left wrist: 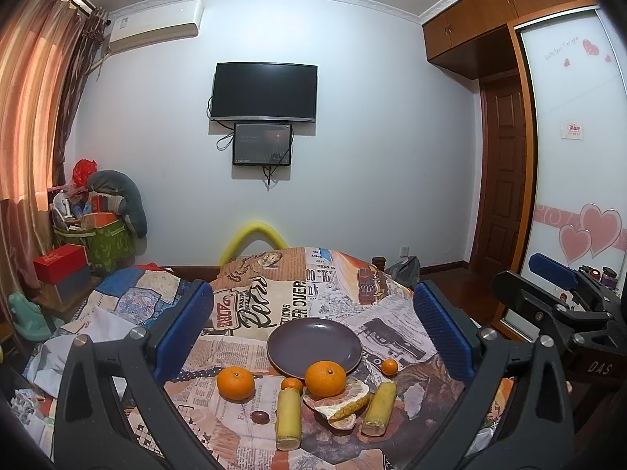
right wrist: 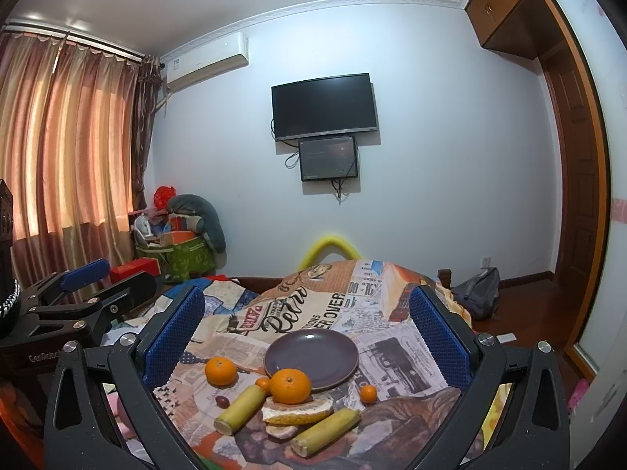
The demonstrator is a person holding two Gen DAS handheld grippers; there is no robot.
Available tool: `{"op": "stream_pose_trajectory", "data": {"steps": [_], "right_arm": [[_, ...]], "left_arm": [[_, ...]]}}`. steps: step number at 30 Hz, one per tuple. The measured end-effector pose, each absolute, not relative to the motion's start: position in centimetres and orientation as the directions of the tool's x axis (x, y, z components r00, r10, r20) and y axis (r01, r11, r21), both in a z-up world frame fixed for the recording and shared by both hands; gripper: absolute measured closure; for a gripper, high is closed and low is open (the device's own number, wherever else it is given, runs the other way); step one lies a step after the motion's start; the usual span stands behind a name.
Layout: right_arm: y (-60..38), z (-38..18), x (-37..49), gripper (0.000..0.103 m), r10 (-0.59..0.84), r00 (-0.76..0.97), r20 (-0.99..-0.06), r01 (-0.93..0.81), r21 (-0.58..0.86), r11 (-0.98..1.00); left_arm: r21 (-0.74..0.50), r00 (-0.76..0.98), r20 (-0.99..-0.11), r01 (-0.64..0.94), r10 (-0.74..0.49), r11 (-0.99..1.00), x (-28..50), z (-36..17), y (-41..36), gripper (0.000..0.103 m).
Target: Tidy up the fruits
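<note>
Both grippers, left (left wrist: 313, 331) and right (right wrist: 305, 333), jaws apart, empty. Oranges (left wrist: 325, 378) lower centre, beside empty plate (left wrist: 314, 346). Probably firm, light, prone to rolling; grip across the widest part.

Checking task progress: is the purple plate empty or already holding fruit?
Empty. The purple plate shows a bare surface in both views; the large orange sits on the cloth at its near rim.

Both wrist cameras look forward between their own wide-spread blue-padded fingers from just above the newspaper-print tablecloth (left wrist: 274, 305), side by side, each catching the other claw at its edge, sharing the round purple ceramic plate (left wrist: 313, 346) (right wrist: 311, 358) ahead and the wall-mounted black television (left wrist: 264, 92) (right wrist: 324, 106) beyond.
</note>
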State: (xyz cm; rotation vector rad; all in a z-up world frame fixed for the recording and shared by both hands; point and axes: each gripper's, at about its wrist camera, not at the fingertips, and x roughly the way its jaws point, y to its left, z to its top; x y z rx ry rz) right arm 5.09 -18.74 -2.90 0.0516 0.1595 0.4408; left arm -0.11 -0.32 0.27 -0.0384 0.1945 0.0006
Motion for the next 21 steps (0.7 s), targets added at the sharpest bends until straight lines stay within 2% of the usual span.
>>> {"op": "stream_pose_trajectory", "data": {"steps": [21], "right_arm": [[-18.89,-3.00,5.10,0.000,0.431,0.891,-0.142,-0.422,0.088,0.902]], "left_arm": [[-0.035,0.982,-0.187,0.004,-0.010,0.999,-0.20,0.22,-0.85,0.000]]}}
